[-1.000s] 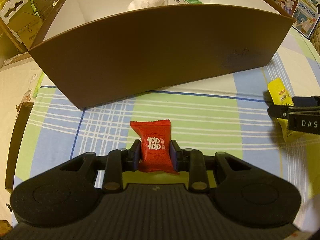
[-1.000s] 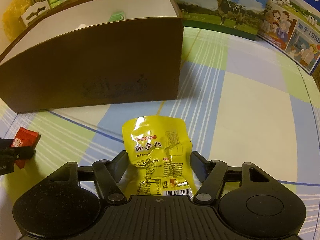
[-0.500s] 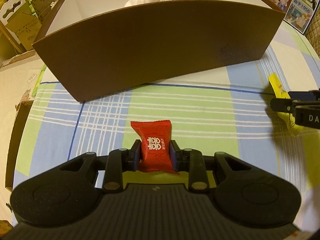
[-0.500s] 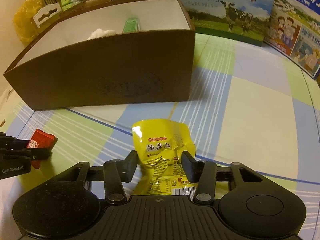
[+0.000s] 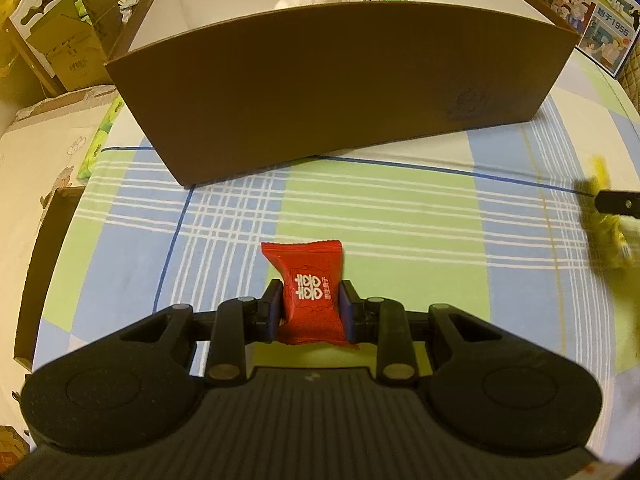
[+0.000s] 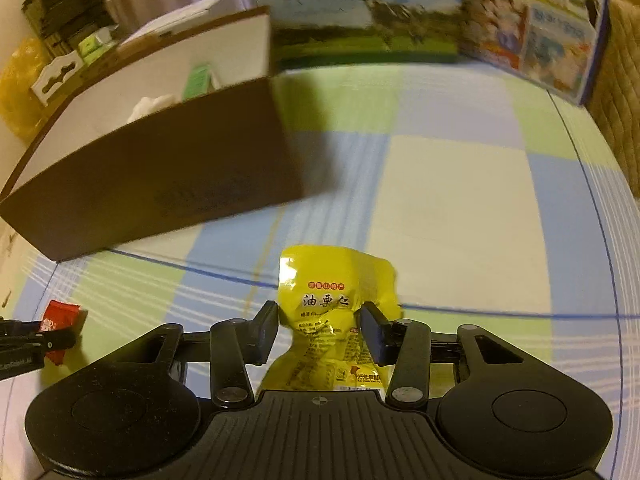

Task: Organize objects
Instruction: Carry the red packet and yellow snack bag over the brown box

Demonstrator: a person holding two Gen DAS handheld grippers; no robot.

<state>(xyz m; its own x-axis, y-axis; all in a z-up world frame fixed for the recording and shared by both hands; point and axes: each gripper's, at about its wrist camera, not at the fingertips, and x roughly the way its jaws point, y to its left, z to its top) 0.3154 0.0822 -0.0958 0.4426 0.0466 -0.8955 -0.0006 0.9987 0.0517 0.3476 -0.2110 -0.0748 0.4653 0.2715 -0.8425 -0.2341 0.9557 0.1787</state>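
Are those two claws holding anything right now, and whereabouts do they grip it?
The left gripper pinches a red candy by its two sides, near the lower half. The right gripper has a yellow snack packet crumpled between its fingers at mid-height, jaws opening.

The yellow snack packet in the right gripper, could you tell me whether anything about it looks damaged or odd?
The yellow snack packet is crumpled and pinched in at its waist between the right gripper, whose jaws are opening. No tear or spill shows. Nothing else stands out.
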